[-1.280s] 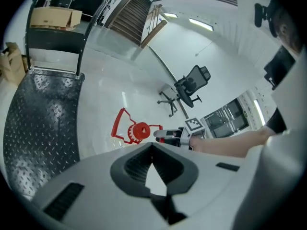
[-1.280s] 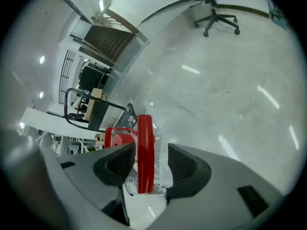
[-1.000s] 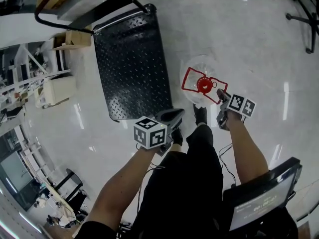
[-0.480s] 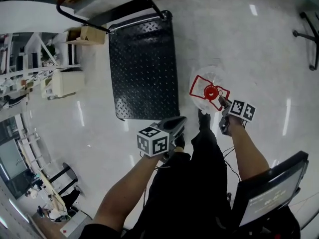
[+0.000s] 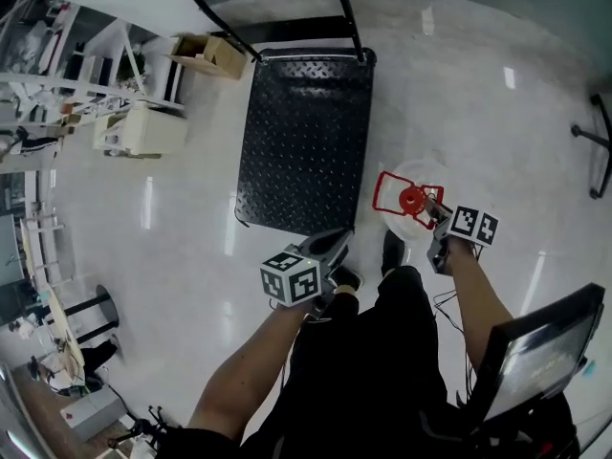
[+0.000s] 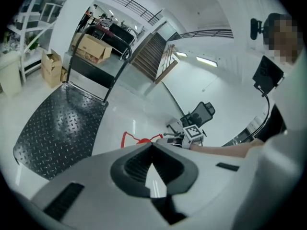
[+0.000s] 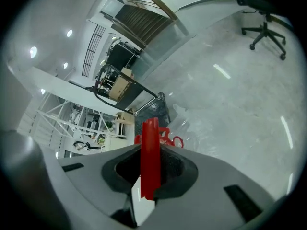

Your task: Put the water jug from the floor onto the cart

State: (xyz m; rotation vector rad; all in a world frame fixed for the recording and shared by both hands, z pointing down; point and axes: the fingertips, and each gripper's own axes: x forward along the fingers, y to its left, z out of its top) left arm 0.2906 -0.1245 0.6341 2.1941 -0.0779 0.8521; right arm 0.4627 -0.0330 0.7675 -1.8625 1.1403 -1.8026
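The water jug (image 5: 413, 191) is clear plastic with a red cap and a red wire handle (image 5: 390, 191). In the head view it sits just right of the near right corner of the cart (image 5: 306, 132), a black diamond-plate platform. My right gripper (image 5: 436, 214) is shut on the red handle (image 7: 150, 128), which stands upright between its jaws (image 7: 151, 150). The jug's clear body (image 7: 194, 123) shows beyond them. My left gripper (image 5: 332, 245) hangs by the cart's near edge, shut on nothing (image 6: 152, 146). Past it I see the cart (image 6: 57, 123) and the red handle (image 6: 130, 138).
The cart's black push bar (image 5: 277, 8) rises at its far end. Cardboard boxes (image 5: 206, 54) and a white unit (image 5: 143, 127) stand to the left. An office chair base (image 5: 598, 146) is at far right. A monitor (image 5: 540, 352) is near my right elbow. The person's shoes (image 5: 392, 251) are below the jug.
Both grippers have risen, and the right one has kept its hold on the red handle. The head view has pulled back, so the cart sits more central and the jug looks smaller.
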